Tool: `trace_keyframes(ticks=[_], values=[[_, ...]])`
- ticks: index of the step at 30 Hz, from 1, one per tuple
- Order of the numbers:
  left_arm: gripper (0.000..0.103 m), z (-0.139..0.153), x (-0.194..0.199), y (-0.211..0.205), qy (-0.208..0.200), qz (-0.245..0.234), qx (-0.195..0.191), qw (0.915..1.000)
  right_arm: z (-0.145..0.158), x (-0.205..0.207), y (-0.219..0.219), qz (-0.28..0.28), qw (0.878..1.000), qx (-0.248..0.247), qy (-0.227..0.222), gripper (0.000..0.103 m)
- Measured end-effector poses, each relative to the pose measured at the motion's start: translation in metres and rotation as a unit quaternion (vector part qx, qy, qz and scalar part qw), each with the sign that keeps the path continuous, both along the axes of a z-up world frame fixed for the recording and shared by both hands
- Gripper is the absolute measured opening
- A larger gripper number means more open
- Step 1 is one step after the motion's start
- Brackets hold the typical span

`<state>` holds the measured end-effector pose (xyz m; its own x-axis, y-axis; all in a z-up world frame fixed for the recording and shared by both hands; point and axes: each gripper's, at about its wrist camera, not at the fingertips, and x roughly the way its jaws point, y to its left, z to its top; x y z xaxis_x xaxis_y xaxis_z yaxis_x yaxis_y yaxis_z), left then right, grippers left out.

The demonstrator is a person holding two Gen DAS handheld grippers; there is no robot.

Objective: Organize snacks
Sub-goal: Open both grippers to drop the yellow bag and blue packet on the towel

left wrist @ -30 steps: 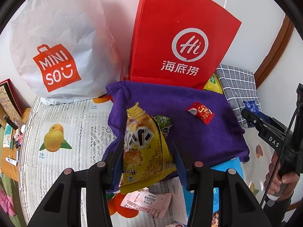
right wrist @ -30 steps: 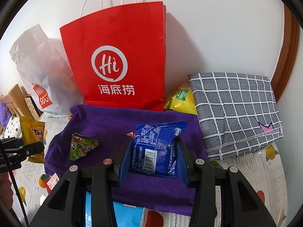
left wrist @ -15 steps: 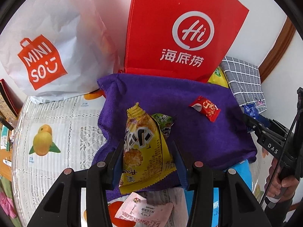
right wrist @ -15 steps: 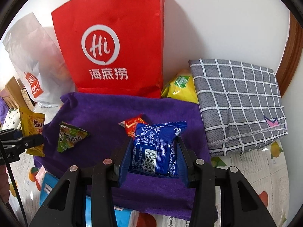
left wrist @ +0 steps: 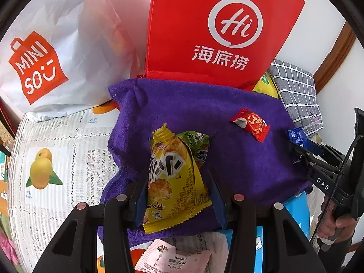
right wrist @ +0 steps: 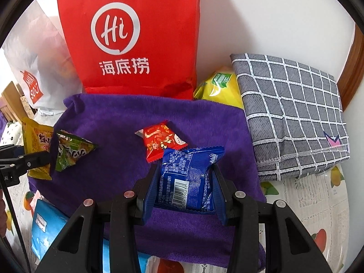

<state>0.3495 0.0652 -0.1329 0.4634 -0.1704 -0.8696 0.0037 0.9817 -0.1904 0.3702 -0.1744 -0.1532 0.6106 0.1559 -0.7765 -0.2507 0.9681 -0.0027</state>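
My left gripper [left wrist: 176, 182] is shut on a yellow snack packet [left wrist: 173, 179], held low over the near left part of a purple towel [left wrist: 182, 104]. A green triangular snack [left wrist: 198, 143] lies on the towel just behind the packet. A red candy packet [left wrist: 250, 124] rests on the towel to the right. My right gripper [right wrist: 185, 182] is shut on a blue snack packet [right wrist: 186, 182] above the towel's [right wrist: 118, 118] right half, with the red candy packet [right wrist: 160, 140] just beyond it. In the right wrist view, the green snack [right wrist: 70, 151] and the left gripper's yellow packet [right wrist: 36, 141] show at the left.
A red paper bag [left wrist: 216, 29] and a white Miniso bag [left wrist: 52, 52] stand against the wall behind the towel. A folded grey checked cloth [right wrist: 289, 113] and a yellow bag [right wrist: 218, 86] lie at the right. A blue pack [right wrist: 45, 229] and a pink sachet [left wrist: 173, 260] lie near the front.
Both grippers have sunk toward the purple towel with their packets still held. The bags and towel loom larger, and the red candy packet has come into the right wrist view.
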Motion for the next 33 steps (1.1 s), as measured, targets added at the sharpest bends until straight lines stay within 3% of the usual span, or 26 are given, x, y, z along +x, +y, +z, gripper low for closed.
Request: trace_keyframes(ticks=[27,30,33], values=[[0.046,-0.014,0.003,-0.005,0.016,-0.008,0.001,0.9998,-0.013,0.006,0.005,0.008,1.0,-0.017,0.017,0.046],[0.046,-0.015,0.002,-0.005,0.015,-0.008,0.0,0.9999,-0.013,0.006,0.005,0.009,1.0,-0.02,0.02,0.05],[0.046,-0.015,0.002,-0.006,0.017,-0.009,-0.001,0.9998,-0.014,0.007,0.004,0.005,0.999,-0.016,0.027,0.065]])
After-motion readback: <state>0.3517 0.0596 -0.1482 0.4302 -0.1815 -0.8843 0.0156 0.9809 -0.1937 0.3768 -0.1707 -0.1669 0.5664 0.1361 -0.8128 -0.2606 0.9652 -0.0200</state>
